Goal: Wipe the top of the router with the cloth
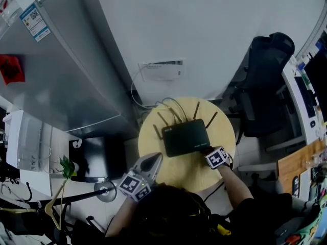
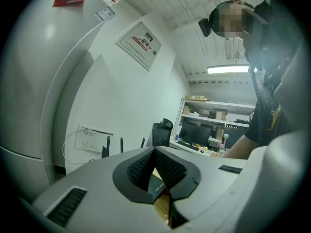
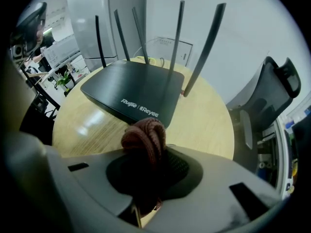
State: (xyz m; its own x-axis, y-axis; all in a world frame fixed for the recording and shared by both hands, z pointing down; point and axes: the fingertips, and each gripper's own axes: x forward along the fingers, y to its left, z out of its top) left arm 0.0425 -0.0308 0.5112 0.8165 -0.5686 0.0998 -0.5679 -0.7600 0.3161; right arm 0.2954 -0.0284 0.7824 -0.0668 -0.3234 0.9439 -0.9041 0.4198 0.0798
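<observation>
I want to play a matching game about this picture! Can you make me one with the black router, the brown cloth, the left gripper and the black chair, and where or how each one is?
Things:
1. black flat router with antennas
2. reddish-brown knitted cloth
3. left gripper
4. black office chair

Places or states:
a. shut, with nothing in it
b. standing beside the table
c. lying on the round light wooden table
d. pinched in the right gripper

Right pairs: 1-c, 2-d, 3-a, 4-b.
</observation>
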